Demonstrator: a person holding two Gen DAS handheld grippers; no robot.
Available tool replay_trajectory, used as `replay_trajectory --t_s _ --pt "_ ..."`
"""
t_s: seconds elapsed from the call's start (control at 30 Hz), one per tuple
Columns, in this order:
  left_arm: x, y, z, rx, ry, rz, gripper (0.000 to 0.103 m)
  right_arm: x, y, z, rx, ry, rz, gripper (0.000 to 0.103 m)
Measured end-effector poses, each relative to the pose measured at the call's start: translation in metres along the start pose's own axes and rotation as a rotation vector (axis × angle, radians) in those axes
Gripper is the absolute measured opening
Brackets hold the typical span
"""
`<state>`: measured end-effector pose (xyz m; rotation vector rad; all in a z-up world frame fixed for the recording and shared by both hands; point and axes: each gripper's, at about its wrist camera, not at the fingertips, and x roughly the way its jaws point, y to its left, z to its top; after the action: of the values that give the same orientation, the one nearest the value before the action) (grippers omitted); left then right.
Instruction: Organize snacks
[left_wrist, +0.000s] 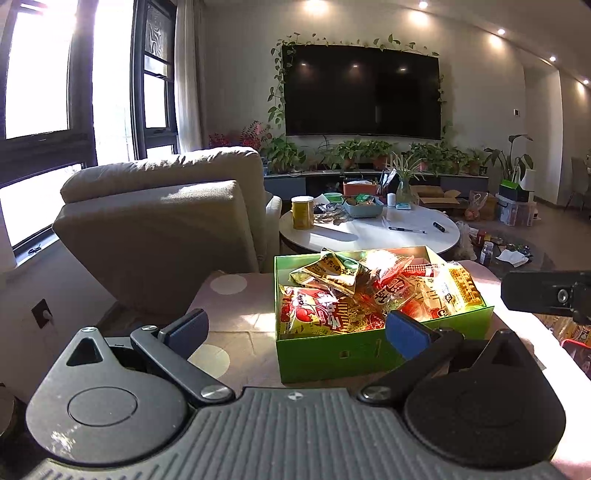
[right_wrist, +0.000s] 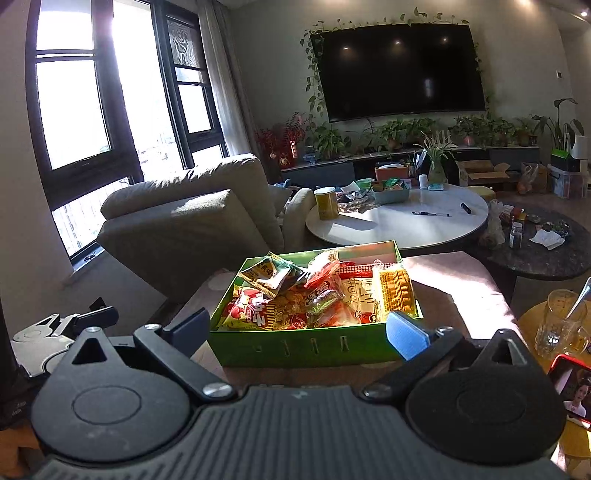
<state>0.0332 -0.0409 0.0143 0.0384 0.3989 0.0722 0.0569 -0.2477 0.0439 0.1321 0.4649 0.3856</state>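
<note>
With both sets of fingers spread wide and holding nothing, the left gripper (left_wrist: 295, 326) and right gripper (right_wrist: 297, 326) hang just short of the green box (left_wrist: 332, 354), which sits on the pink-clothed bench (left_wrist: 236, 317) heaped with snack packets (right_wrist: 295, 299). Best play, I'd say: pick one loose top packet, come in over the near wall, pinch a flat edge rather than the puffed middle, and keep the other gripper clear.
</note>
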Motion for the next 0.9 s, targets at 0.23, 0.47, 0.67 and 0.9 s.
replay_trajectory --t_s 0.23,0.47,0.67,0.9 --pt "-0.015 0.003 -0.001 0.001 -0.023 -0.016 0.103 -0.012 0.010 -0.005 -0.019 -0.009 0.005 0.074" --pt "-0.015 0.000 -0.006 0.017 -0.005 -0.017 0.103 -0.013 0.013 -0.008 -0.023 -0.001 0.000 0.074" --pt "-0.013 0.002 -0.008 0.005 0.005 -0.016 0.103 -0.009 0.014 -0.011 -0.019 0.016 -0.006 0.074" --pt "-0.013 0.003 -0.008 -0.001 0.009 -0.024 0.103 -0.004 0.014 -0.013 -0.010 0.036 -0.011 0.074"
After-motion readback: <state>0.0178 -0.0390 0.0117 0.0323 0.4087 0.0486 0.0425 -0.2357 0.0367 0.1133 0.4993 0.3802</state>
